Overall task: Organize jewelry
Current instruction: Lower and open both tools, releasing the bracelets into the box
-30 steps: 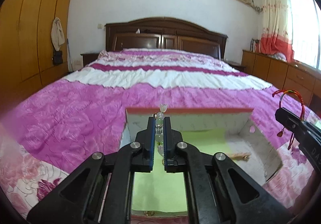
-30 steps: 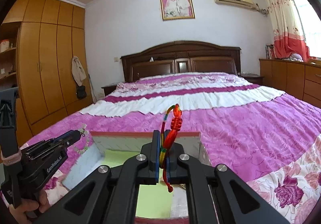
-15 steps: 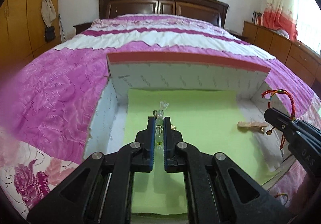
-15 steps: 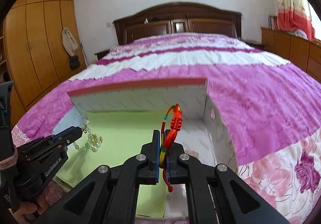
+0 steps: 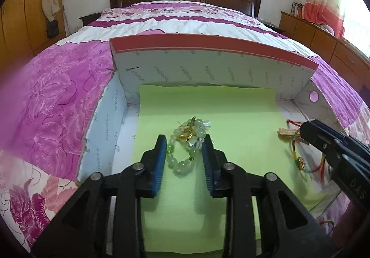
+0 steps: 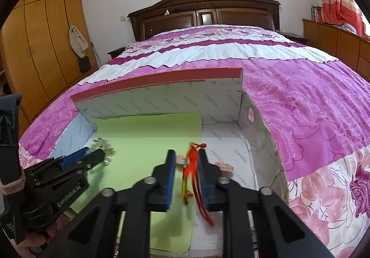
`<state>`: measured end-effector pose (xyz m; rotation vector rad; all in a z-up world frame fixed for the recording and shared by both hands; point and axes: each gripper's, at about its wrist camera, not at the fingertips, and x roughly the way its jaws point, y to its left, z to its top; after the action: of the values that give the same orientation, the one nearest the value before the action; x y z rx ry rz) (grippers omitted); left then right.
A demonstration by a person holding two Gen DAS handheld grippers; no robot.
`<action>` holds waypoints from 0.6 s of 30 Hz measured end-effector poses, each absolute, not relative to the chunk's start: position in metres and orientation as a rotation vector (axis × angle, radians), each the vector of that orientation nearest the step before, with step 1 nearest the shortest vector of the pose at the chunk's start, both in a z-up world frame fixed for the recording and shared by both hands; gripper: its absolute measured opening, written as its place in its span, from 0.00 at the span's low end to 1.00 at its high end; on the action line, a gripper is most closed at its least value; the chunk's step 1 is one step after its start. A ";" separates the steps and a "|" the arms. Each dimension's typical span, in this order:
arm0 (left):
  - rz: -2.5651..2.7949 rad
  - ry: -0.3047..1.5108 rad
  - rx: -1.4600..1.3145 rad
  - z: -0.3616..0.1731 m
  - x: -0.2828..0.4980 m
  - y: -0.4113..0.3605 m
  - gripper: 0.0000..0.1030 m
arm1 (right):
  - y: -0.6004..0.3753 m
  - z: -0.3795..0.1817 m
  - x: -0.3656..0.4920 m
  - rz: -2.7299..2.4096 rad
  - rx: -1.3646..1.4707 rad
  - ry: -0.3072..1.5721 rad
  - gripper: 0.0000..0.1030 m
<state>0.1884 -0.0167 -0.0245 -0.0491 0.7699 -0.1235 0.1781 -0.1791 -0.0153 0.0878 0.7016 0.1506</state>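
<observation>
A white cardboard box (image 5: 208,68) with a red rim and a green paper lining (image 5: 208,105) lies on the bed. My left gripper (image 5: 185,143) is inside it, jaws opening. The pale green bead bracelet (image 5: 185,144) with a gold charm lies on the paper between its fingers, free of the pads. In the right wrist view my right gripper (image 6: 186,162) is also opening. The red cord bracelet (image 6: 193,172) is a blur between its fingers, close to the right pad and dropping. The left gripper (image 6: 98,155) and the beads (image 6: 104,149) show at the left there.
A pale pink piece (image 6: 223,165) lies on the box's white floor right of the paper. The box's side wall (image 6: 261,142) rises close to my right gripper. Pink floral quilt (image 5: 57,107) surrounds the box. A hand (image 6: 34,241) holds the left gripper.
Both grippers have come down into the box and tilted downward. Both were shut on their bracelets and now stand apart. The beads have landed on the green paper.
</observation>
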 end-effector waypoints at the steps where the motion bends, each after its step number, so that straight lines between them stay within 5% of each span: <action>1: -0.124 0.768 -0.045 -0.024 0.188 -0.018 0.27 | -0.178 -0.015 0.177 0.153 0.086 0.699 0.29; 18: -0.167 0.753 -0.076 0.002 0.164 -0.012 0.31 | -0.188 0.013 0.151 0.162 0.142 0.652 0.53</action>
<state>0.1643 -0.0115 0.0022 -0.0756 0.7532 -0.1674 0.1513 -0.1876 0.0131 0.1418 0.6520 0.1619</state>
